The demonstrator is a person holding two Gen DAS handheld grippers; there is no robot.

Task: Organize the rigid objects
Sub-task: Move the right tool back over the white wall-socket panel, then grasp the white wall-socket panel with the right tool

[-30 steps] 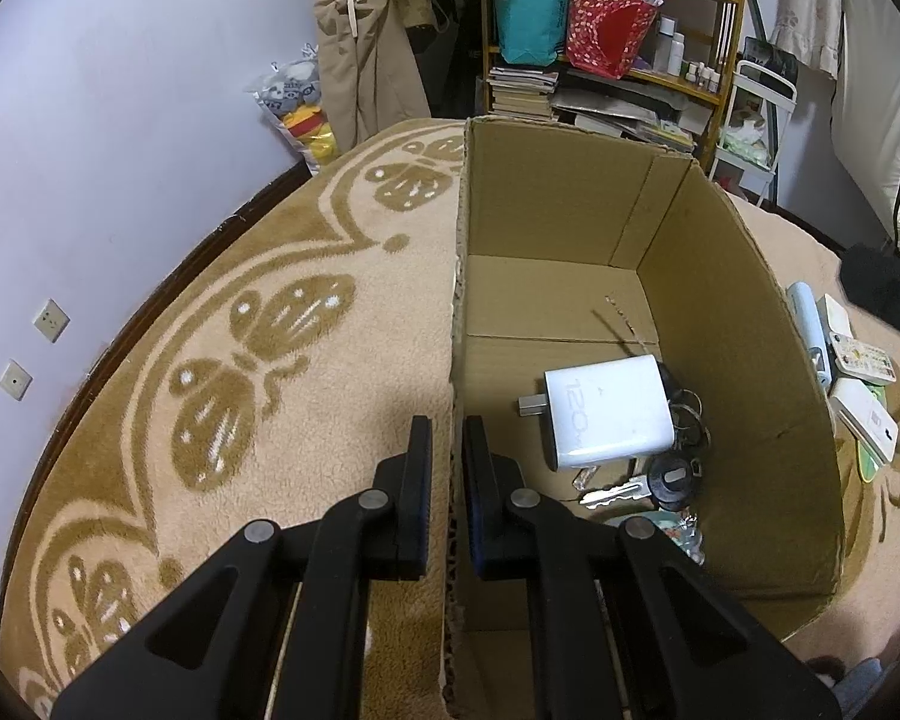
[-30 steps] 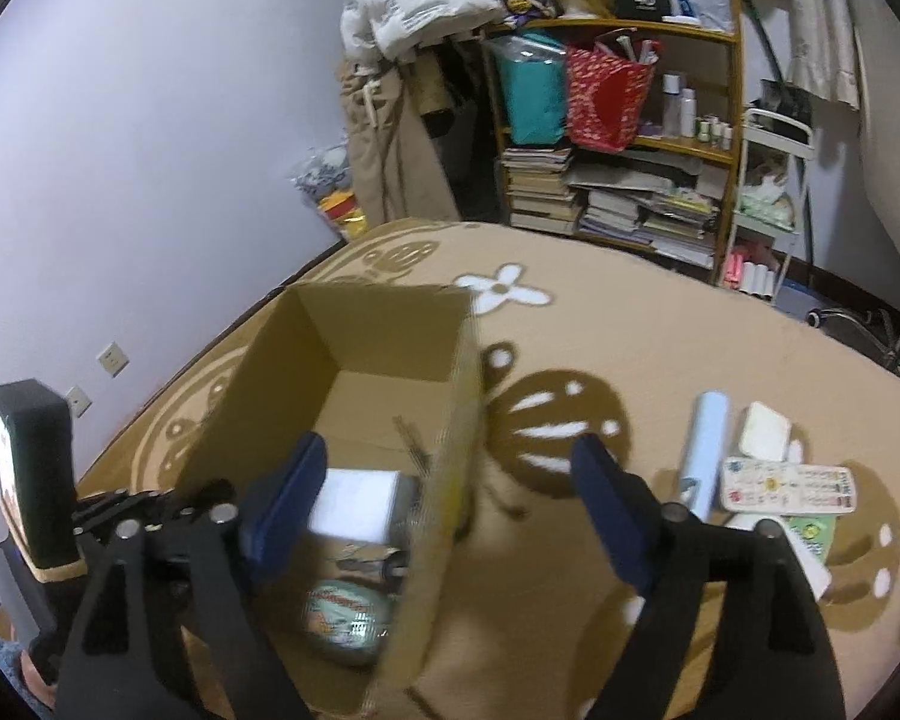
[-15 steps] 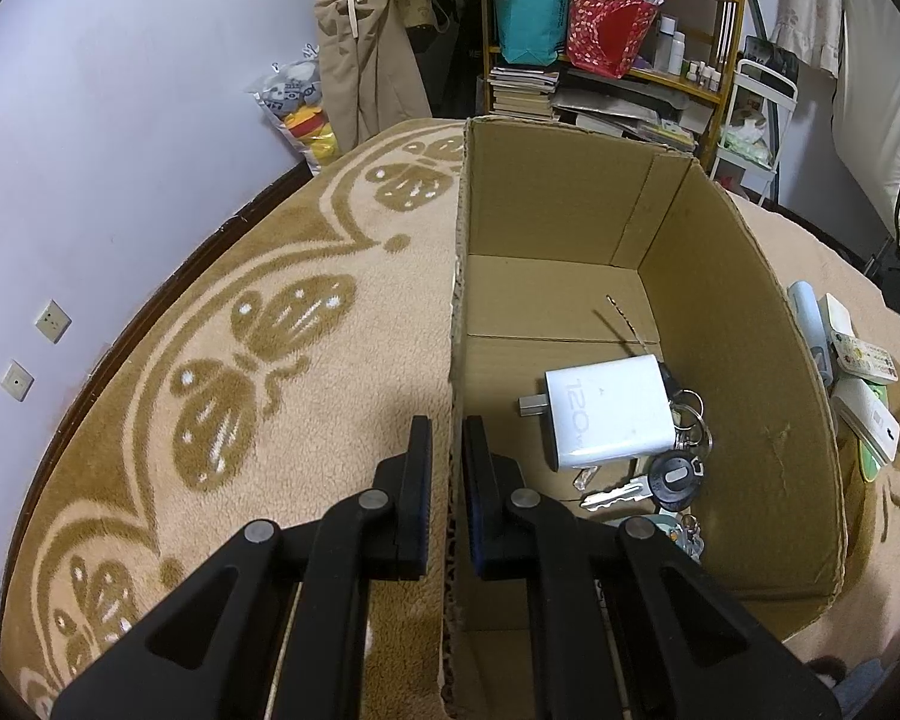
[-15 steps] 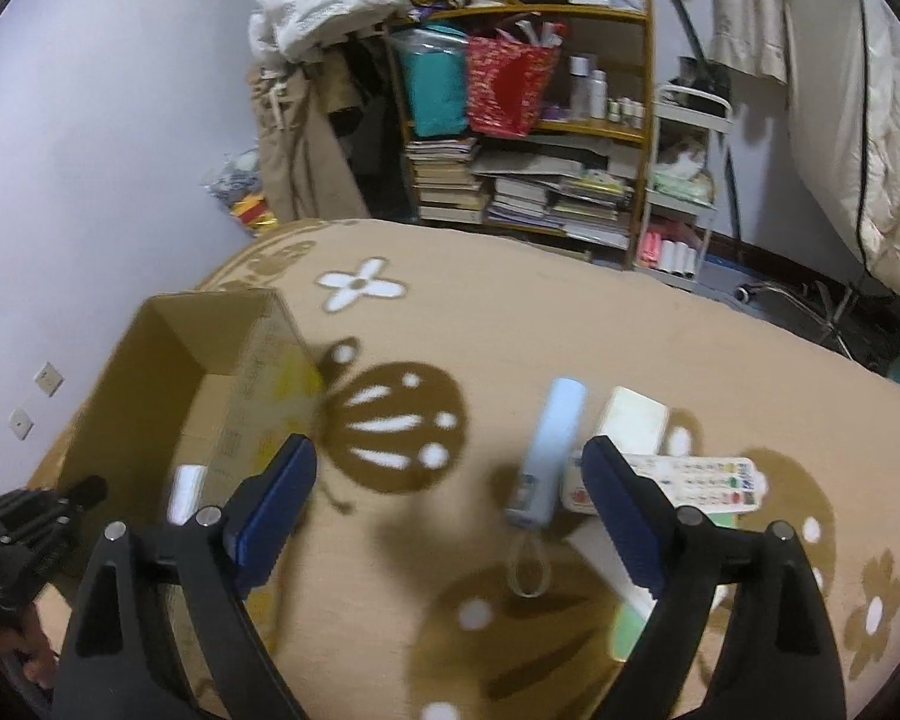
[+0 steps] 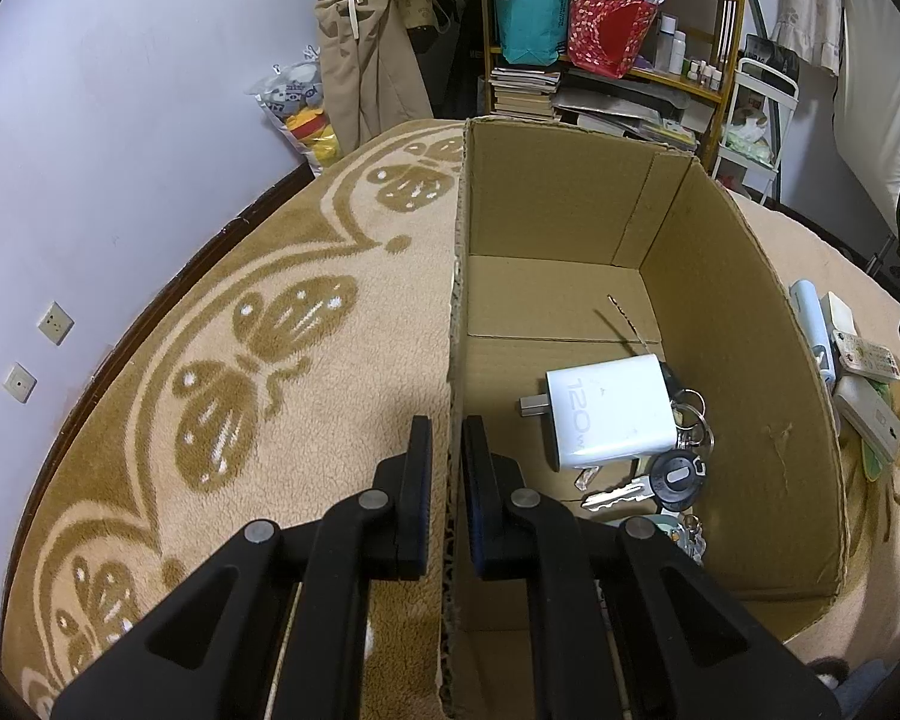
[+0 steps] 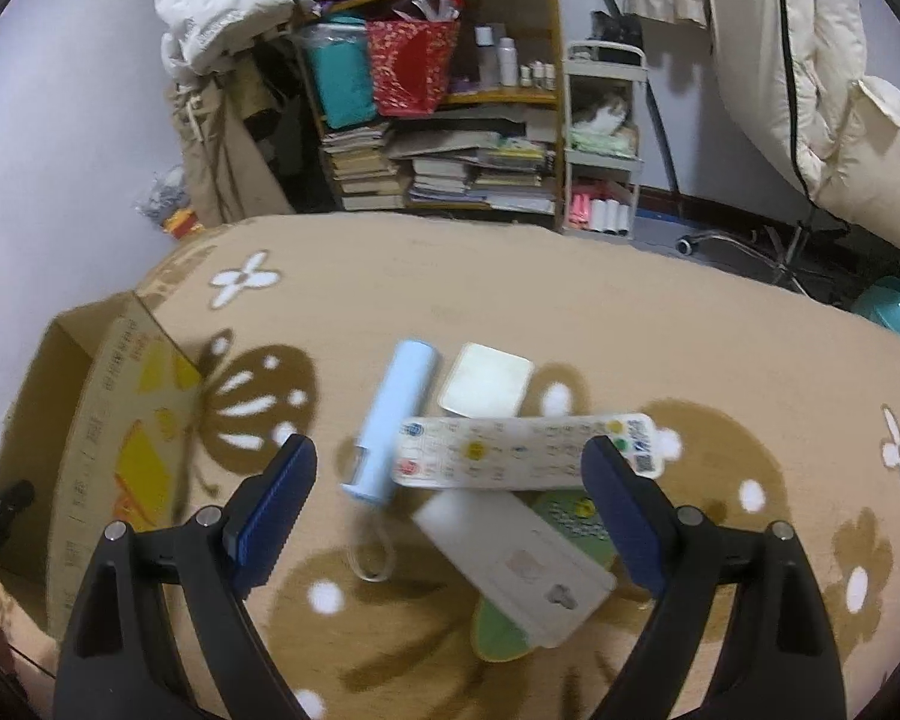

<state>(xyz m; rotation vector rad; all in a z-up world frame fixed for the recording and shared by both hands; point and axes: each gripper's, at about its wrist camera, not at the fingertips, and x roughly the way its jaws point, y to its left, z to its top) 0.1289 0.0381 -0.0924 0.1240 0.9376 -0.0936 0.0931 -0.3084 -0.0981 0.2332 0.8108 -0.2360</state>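
Observation:
My left gripper is shut on the left wall of the open cardboard box, one finger inside and one outside. In the box lie a white charger and a bunch of keys. My right gripper hangs open above a cluster on the carpet to the right of the box: a light-blue tube, a white square pad, a white remote with coloured buttons, a grey-white remote and a green card. Nothing is between its fingers.
A patterned beige carpet covers the floor. A shelf of books and bags and a small white cart stand at the far wall. Hanging coats and a bag of plush toys are near the wall.
The right gripper has swung right from over the box to over the cluster on the carpet and come lower, still open. The left gripper has not moved.

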